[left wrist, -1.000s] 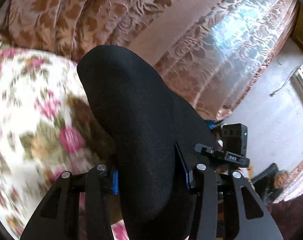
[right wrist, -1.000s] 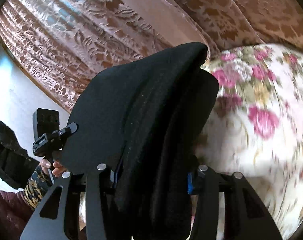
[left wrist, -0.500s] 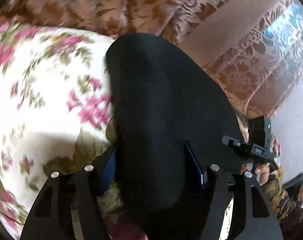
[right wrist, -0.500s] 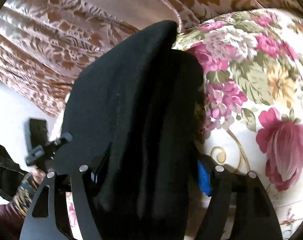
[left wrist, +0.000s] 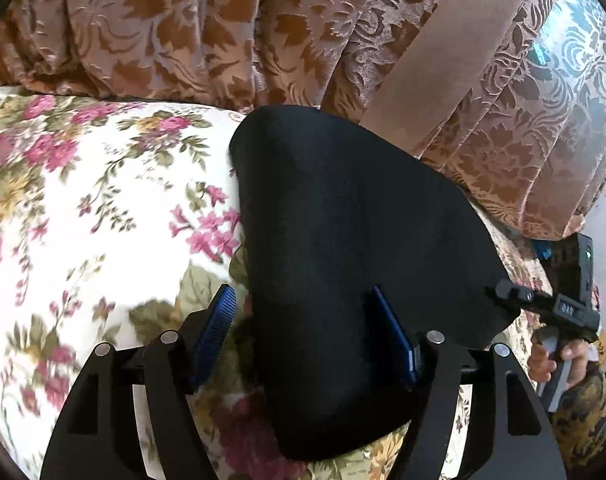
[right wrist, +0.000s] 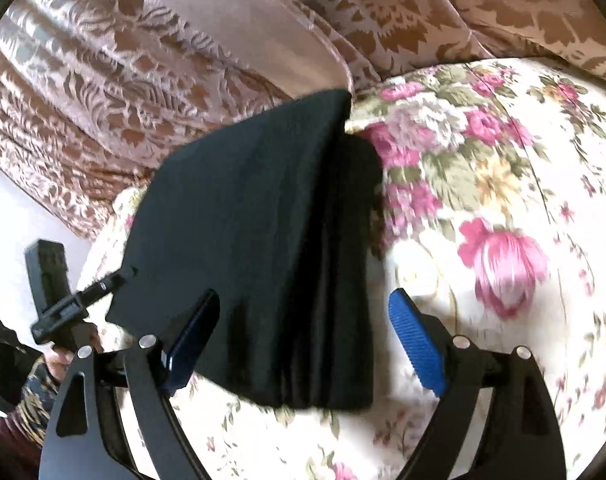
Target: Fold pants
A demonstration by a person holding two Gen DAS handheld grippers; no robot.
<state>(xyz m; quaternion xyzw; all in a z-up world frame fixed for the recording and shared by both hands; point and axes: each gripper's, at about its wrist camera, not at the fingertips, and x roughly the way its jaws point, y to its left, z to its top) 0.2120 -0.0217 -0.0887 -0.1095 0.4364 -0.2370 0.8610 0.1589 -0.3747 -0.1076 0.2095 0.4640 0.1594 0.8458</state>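
The black pants (left wrist: pixel 343 248) lie folded in a thick stack on the floral bedspread (left wrist: pixel 103 208), one end reaching towards the curtain. My left gripper (left wrist: pixel 303 336) straddles their near end with its jaws opening. Its left pad stands clear of the cloth and the right pad rests beside a fold without pinching. In the right wrist view the pants (right wrist: pixel 263 232) show their stacked layers. My right gripper (right wrist: pixel 303 344) is around their near edge, jaws opening, with the right pad well clear and the left pad at the cloth's side.
A brown patterned curtain (left wrist: pixel 263 32) hangs just behind the bed. Each view shows the other gripper in a person's hand: the right one (left wrist: pixel 559 304) at the right edge, the left one (right wrist: pixel 59 304) at the left edge. Bare bedspread (right wrist: pixel 503 240) spreads out to the right.
Both sets of jaws have spread wide and let go of the pants. The pants, held up before, have come down onto the bedspread, and both grippers have sunk and tipped downwards.
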